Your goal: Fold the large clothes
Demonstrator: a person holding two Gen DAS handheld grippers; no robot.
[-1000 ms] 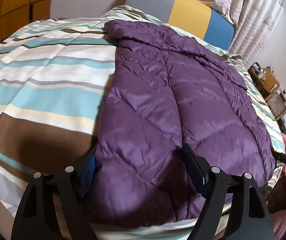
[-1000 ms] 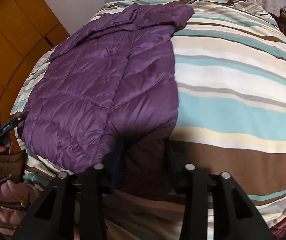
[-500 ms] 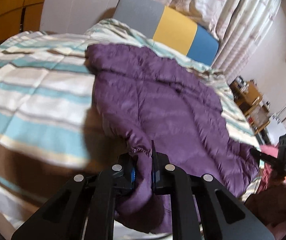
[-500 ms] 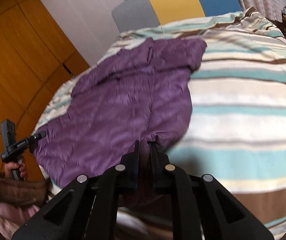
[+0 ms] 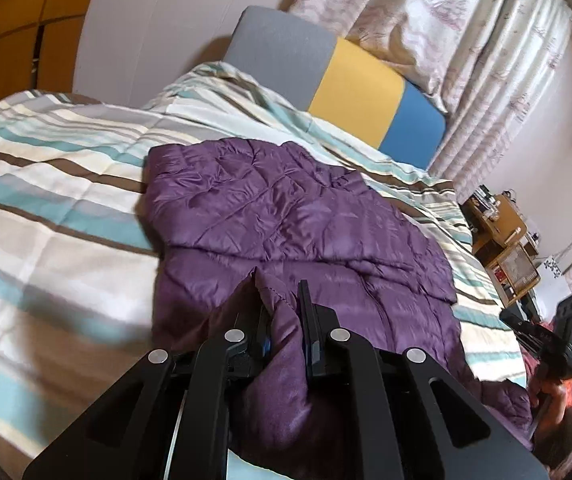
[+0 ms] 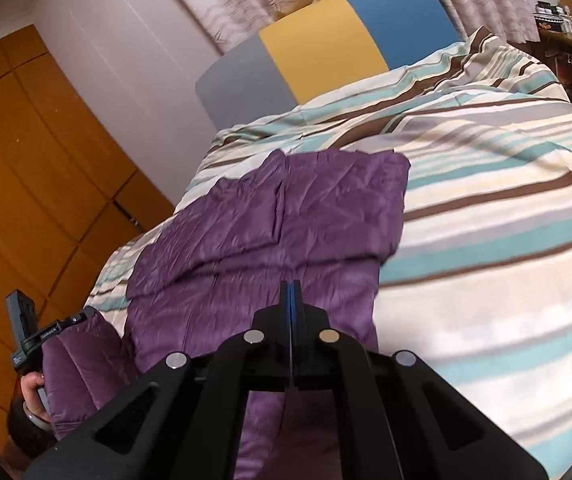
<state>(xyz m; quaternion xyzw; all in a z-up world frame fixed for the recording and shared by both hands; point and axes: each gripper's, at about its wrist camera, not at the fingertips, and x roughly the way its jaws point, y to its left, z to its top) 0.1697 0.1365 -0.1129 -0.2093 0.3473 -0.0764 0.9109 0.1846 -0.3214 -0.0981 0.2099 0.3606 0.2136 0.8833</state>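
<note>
A purple quilted jacket lies spread on a striped duvet. My left gripper is shut on a bunched corner of the jacket's near hem and holds it lifted. In the right wrist view the jacket lies ahead and to the left. My right gripper is shut, its pads pressed flat together above the jacket, and no fabric shows between the tips. The left gripper also shows in the right wrist view at the far left edge, and the right gripper shows in the left wrist view at the far right.
A grey, yellow and blue headboard stands at the far end of the bed with curtains behind it. Wooden shelves stand to the right of the bed. An orange wardrobe stands on the left.
Both grippers closed from wide open on the jacket's near hem, then rose and moved toward the headboard. The hem came up with the left gripper. The right jaws are now fully together.
</note>
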